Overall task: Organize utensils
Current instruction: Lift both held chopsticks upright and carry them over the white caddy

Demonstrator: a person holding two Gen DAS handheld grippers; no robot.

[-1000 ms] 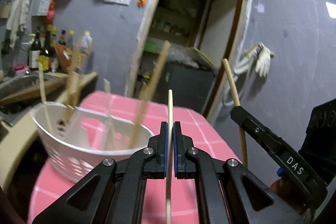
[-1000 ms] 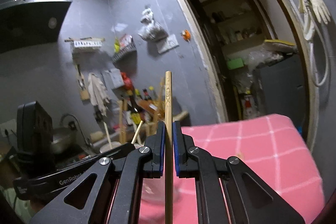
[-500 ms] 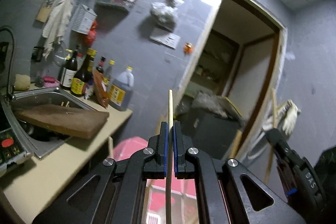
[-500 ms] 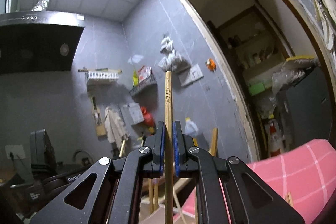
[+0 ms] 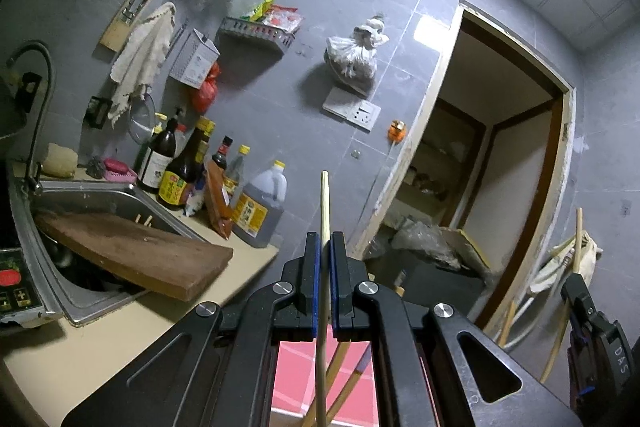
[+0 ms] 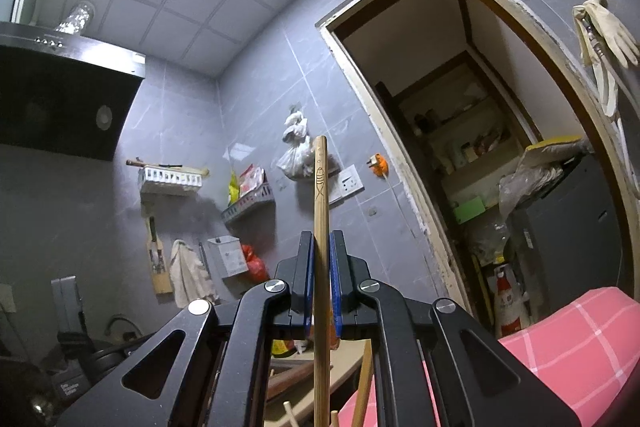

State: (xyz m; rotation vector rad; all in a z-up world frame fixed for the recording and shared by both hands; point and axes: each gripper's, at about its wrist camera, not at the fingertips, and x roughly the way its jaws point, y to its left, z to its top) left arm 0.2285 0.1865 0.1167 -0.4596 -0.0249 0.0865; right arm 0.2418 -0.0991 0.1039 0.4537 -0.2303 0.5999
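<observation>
Chopsticks, one per gripper. Left gripper (image 5: 325,241) pinches a pale chopstick (image 5: 323,211) between its blue pads, long axis upright, crosswise to the fingers, tip above, tail running down past the jaws. Right gripper (image 6: 320,241) clamps a darker chopstick (image 6: 320,187) with a fish mark, same upright lie. More sticks (image 5: 340,383) show below the left jaws over the pink checked cloth (image 5: 296,367); probably the holder sits there, but it's hidden by the gripper body. Drop target lies straight below and behind the fingertips; left looks nearer.
</observation>
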